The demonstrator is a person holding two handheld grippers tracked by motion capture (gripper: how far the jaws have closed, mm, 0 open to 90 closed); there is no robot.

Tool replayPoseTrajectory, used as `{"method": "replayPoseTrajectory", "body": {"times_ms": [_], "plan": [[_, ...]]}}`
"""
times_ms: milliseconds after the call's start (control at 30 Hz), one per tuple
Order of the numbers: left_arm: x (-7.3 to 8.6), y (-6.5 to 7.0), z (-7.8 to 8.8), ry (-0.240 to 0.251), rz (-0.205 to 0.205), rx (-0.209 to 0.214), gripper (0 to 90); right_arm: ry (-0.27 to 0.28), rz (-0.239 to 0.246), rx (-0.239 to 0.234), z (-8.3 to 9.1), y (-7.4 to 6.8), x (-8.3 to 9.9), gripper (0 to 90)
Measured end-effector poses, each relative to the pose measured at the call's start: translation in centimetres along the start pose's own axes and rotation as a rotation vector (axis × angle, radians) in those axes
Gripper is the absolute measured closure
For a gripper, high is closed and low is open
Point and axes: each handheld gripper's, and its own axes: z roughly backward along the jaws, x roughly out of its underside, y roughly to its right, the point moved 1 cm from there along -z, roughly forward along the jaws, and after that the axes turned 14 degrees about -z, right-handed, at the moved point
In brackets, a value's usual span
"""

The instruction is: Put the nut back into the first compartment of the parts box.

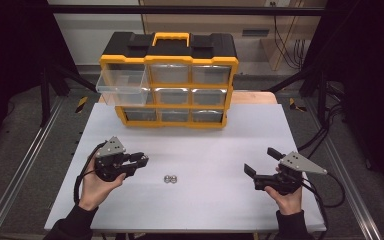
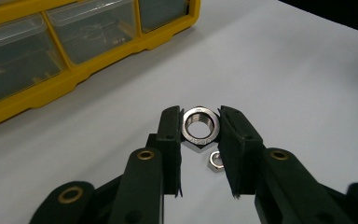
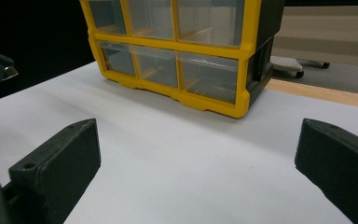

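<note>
A steel hex nut [image 2: 200, 126] sits pinched between the pads of my left gripper [image 2: 200, 128], held a little above the white table [image 2: 307, 93]. Below it, a smaller nut [image 2: 216, 161] lies on the table. In the high view the left gripper [image 1: 141, 160] is at the near left, and two small nuts [image 1: 170, 178] lie side by side just to its right. My right gripper [image 1: 260, 160] hovers at the near right, jaws wide apart. Nothing lies between its pads in the right gripper view [image 3: 196, 154].
A yellow and black drawer organizer [image 1: 170, 107] with clear drawers stands at the back of the table. Its top left drawer [image 1: 122, 86] is pulled out and looks bare inside. The organizer's lower rows [image 3: 186, 70] face the right gripper. Black frame posts flank the table.
</note>
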Motion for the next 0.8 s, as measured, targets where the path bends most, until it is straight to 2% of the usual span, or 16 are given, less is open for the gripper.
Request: {"method": "replayPoseTrajectory", "body": {"times_ms": [167,567,800], "plan": [[-0.6,-0.1,0.2,0.002,-0.01,0.001,70.0,-0.006,-0.004,0.006,-0.1,-0.1,0.1,0.6],[-1.5,-0.8,0.8,0.025,-0.003,-0.001,70.0,-0.011,-0.002,0.008,-0.3,-0.1,0.2,0.5],[-2.4,-1.2,1.4,0.031,-0.012,-0.014,70.0,-0.011,-0.002,0.009,-0.3,-0.1,0.2,0.6]]}}
